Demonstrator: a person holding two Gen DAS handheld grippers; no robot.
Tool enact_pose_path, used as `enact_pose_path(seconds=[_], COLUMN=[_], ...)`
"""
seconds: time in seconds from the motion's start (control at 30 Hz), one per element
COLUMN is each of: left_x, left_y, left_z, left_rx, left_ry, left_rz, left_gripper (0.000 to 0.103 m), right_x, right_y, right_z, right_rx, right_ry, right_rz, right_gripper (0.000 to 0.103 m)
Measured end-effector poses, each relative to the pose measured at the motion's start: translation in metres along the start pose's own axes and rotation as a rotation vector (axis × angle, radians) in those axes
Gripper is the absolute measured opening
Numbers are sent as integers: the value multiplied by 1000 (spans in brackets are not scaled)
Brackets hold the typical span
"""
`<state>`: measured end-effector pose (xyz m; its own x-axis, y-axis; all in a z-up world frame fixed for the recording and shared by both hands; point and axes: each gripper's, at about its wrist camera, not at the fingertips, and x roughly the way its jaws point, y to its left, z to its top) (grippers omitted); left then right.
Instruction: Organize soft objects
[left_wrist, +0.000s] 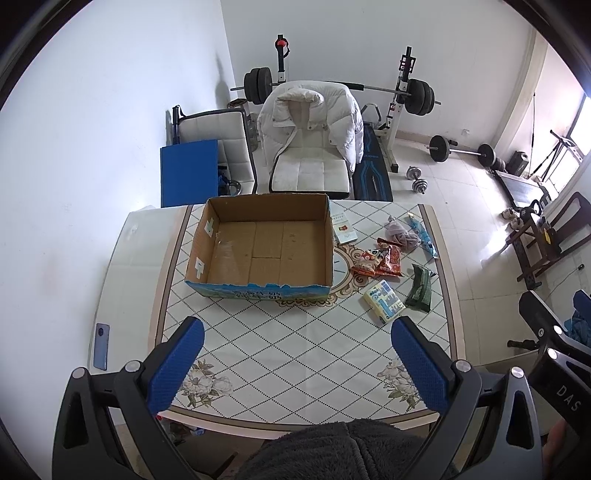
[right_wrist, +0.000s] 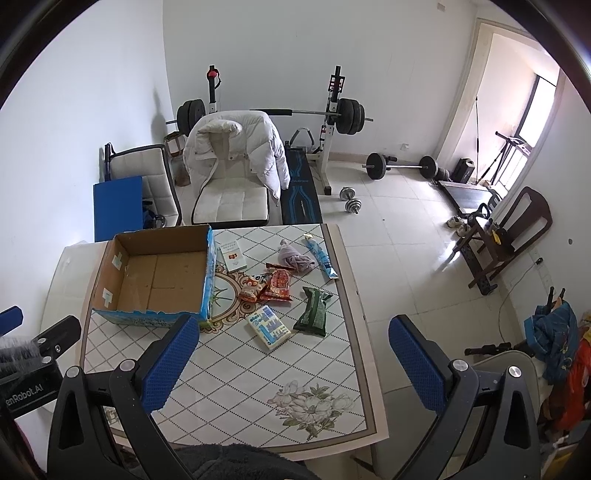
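Observation:
An empty cardboard box (left_wrist: 266, 243) (right_wrist: 155, 277) stands on the patterned table (left_wrist: 295, 339) (right_wrist: 236, 362). To its right lie a purple cloth bundle (left_wrist: 400, 232) (right_wrist: 293, 258), red snack packets (left_wrist: 380, 262) (right_wrist: 273, 286), a yellow-and-blue pack (left_wrist: 384, 301) (right_wrist: 271, 326), a dark green pouch (left_wrist: 419, 288) (right_wrist: 314, 312), a blue tube pack (left_wrist: 423, 236) (right_wrist: 321, 258) and a white booklet (left_wrist: 343, 227) (right_wrist: 232, 256). My left gripper (left_wrist: 297, 363) hangs open above the table's near part. My right gripper (right_wrist: 293, 363) is open too, over the near right edge.
A phone (left_wrist: 101, 345) lies at the table's left rim. Behind the table stand a white chair with a white jacket (left_wrist: 310, 129) (right_wrist: 236, 162), a blue board (left_wrist: 188, 171), a barbell rack (left_wrist: 402, 92) and dumbbells (right_wrist: 351, 201). A wooden chair (right_wrist: 509, 236) stands right.

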<state>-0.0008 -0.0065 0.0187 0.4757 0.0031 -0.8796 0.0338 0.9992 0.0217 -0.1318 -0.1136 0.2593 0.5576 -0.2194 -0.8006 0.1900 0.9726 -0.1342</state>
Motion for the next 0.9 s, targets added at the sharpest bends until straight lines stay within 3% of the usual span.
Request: enact_pose_path(seconds=[0.9], left_x=[-7], left_y=[-3], left_z=[1], left_rx=[2], left_ry=[-3], left_rz=[-1], left_gripper=[103], right_x=[-9], right_y=[-1], right_z=[2], right_rx=[-3], right_ry=[-18], right_rz=[-3], right_gripper=[103])
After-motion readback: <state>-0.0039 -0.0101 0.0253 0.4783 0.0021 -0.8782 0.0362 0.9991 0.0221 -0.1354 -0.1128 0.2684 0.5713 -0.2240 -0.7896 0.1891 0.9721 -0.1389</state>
